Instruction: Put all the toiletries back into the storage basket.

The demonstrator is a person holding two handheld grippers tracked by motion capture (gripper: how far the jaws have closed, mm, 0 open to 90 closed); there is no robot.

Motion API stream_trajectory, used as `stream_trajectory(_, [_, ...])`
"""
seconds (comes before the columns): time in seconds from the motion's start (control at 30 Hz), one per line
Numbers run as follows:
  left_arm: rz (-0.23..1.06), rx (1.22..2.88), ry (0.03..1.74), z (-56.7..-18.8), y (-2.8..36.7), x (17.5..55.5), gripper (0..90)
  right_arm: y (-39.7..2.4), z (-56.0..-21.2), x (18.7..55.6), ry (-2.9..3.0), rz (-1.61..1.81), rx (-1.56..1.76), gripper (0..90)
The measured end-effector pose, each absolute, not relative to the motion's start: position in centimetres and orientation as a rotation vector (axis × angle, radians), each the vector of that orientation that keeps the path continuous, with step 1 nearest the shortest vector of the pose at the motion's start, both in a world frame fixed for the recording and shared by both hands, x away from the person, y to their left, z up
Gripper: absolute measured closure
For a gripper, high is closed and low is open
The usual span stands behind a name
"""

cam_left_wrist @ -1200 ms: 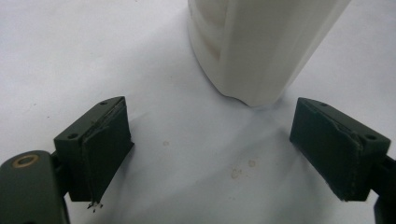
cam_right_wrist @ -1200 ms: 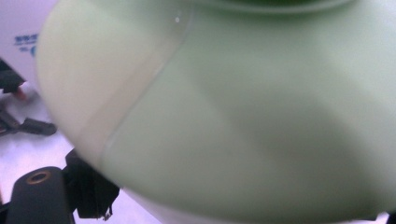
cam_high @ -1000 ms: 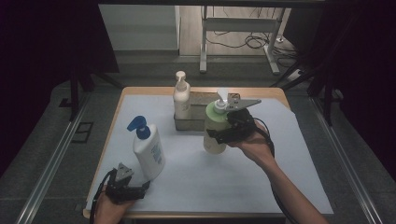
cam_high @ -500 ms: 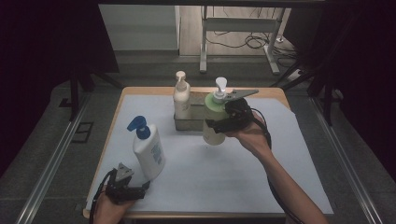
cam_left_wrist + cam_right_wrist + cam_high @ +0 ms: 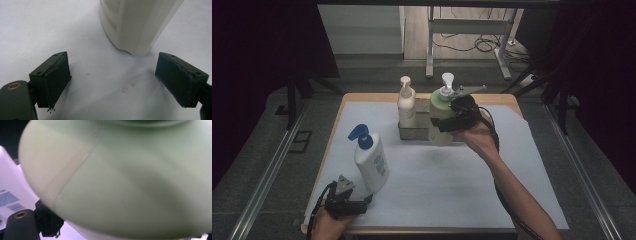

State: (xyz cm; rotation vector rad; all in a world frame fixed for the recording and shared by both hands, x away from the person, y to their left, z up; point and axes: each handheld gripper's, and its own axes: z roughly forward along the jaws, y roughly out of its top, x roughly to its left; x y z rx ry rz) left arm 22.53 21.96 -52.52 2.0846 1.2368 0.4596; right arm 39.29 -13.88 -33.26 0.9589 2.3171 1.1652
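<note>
The right claw (image 5: 447, 124) pinches a pale green pump bottle (image 5: 440, 117) at the metal rack (image 5: 411, 131), beside a cream bottle (image 5: 406, 102) standing in it. It seems not yet seated; tilted, its base could catch the rim or knock its neighbour. The left claw (image 5: 346, 205) rests spread near a white bottle (image 5: 371, 163) on the surface (image 5: 462, 185).

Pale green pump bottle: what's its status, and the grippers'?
Right gripper clamped on pale green pump bottle, at grey metal tray. Left gripper open, empty. Cream pump bottle occupies tray's left.
</note>
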Motion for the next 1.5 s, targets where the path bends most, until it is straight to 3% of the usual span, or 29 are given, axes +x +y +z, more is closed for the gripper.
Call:
stream_trajectory(0.87, [0.461,2.082,1.234,-52.6,22.0,22.5,12.1,-12.6,-32.9,43.8,2.218,1.119,1.001,12.5])
stream_trajectory(1.5, [0.459,2.088,1.232,-52.5,22.0,22.5,12.1,-12.0,-35.3,46.1,2.185,1.078,1.052,12.5])
